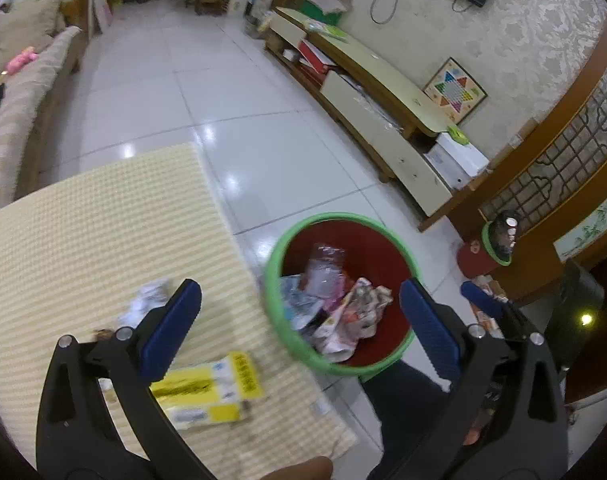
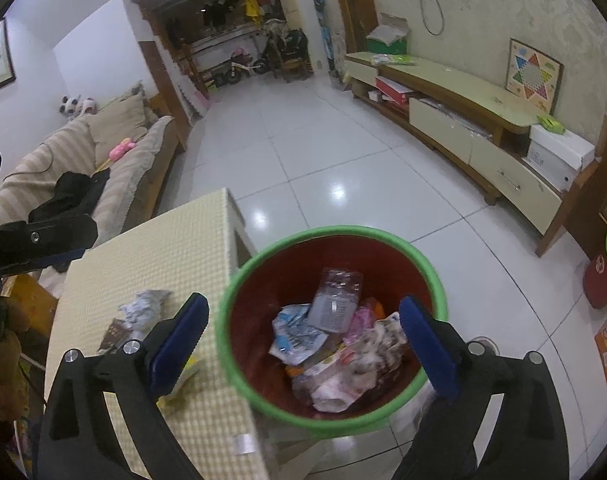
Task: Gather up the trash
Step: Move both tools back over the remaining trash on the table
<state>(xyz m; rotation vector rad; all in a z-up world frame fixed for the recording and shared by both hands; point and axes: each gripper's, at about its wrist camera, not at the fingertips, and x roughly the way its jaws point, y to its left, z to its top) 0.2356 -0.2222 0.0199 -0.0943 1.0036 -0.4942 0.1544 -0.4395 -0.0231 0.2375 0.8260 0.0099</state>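
Note:
A red bin with a green rim (image 1: 272, 304) stands on the floor by the table corner, holding a clear plastic bottle (image 1: 323, 268) and crumpled wrappers (image 1: 355, 316). My left gripper (image 1: 299, 286) hangs open and empty over the bin's near edge. On the cream checked tablecloth (image 1: 83, 240) lie a yellow packet (image 1: 211, 384) and crumpled white paper (image 1: 147, 300). My right gripper (image 2: 303, 300) is open and empty above the bin's rim (image 2: 239, 280), with the bottle (image 2: 337, 296) below it. The crumpled paper (image 2: 143, 306) and a brown wrapper (image 2: 115, 332) lie left of its fingers.
A striped sofa (image 2: 63, 152) runs along the left. A low TV cabinet (image 2: 463, 120) lines the right wall, with a white box (image 2: 559, 156) beside it. A second small green-rimmed bin (image 1: 499, 240) stands by the wooden screen. White tiled floor (image 2: 303, 152) stretches ahead.

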